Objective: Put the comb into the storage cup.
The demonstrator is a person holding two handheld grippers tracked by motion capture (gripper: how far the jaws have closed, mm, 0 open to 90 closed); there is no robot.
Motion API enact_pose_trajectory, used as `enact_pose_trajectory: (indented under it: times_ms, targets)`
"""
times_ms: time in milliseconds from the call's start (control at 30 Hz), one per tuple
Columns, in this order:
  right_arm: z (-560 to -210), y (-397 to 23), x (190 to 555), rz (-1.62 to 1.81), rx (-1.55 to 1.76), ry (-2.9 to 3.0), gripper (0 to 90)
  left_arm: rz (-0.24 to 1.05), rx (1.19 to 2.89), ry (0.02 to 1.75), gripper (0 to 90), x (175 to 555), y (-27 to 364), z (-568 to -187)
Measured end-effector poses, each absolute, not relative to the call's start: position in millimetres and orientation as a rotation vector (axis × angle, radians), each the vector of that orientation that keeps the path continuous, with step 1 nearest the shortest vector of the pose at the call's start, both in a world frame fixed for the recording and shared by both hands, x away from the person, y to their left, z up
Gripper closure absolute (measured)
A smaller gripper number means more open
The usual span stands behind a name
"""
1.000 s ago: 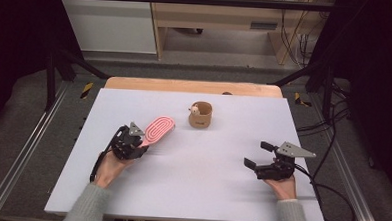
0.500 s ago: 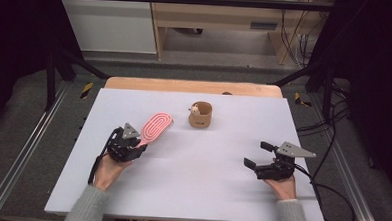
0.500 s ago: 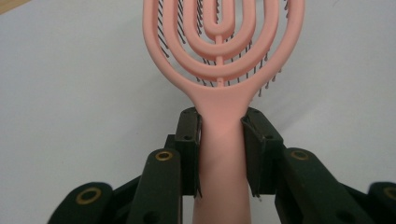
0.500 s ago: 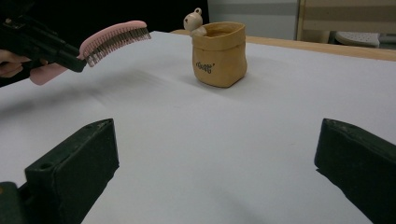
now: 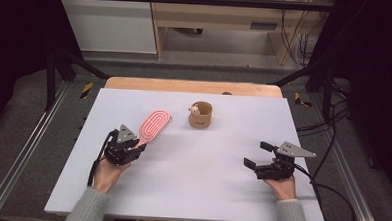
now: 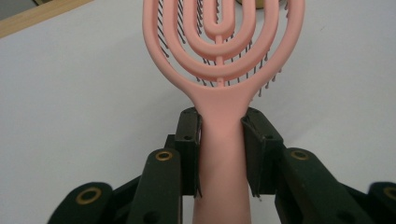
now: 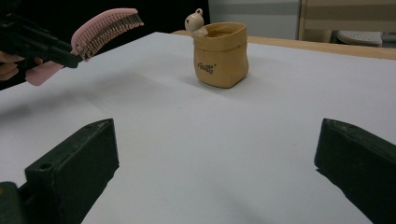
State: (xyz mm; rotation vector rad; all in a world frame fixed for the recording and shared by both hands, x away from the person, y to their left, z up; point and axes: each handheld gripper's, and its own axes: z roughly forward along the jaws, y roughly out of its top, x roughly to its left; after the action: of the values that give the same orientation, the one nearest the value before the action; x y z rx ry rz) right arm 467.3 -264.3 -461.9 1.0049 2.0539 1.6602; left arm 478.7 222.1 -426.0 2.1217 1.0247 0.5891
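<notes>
L gripper (image 5: 134, 147) clamped on pink hairbrush (image 5: 155, 126) handle, brush lifted above table (image 5: 220, 191), left of bear pot (image 5: 201, 114). R gripper (image 5: 258, 154) wide open, empty. Risk: narrow hold on smooth handle, brush may pivot/slip if swung twd pot.

I've got the pink hairbrush (image 6: 223, 70) clamped by its handle, lifted off the white table, bristles facing down, oval looped head angled toward the far side.
</notes>
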Motion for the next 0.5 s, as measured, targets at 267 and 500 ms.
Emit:
enact_pose_trajectory:
  times_ms: [267, 500]
  targets:
    - [-461.7, -264.4, 467.6, 1.668, 1.015, 2.057, 0.3, 0.611, 2.088, 1.027, 69.4, 473.4, 219.6, -424.7]
    - [-461.2, -264.3, 467.3, 1.683, 1.016, 2.052, 0.4, 0.624, 2.054, 1.034, 69.4, 469.2, 217.1, -421.0]
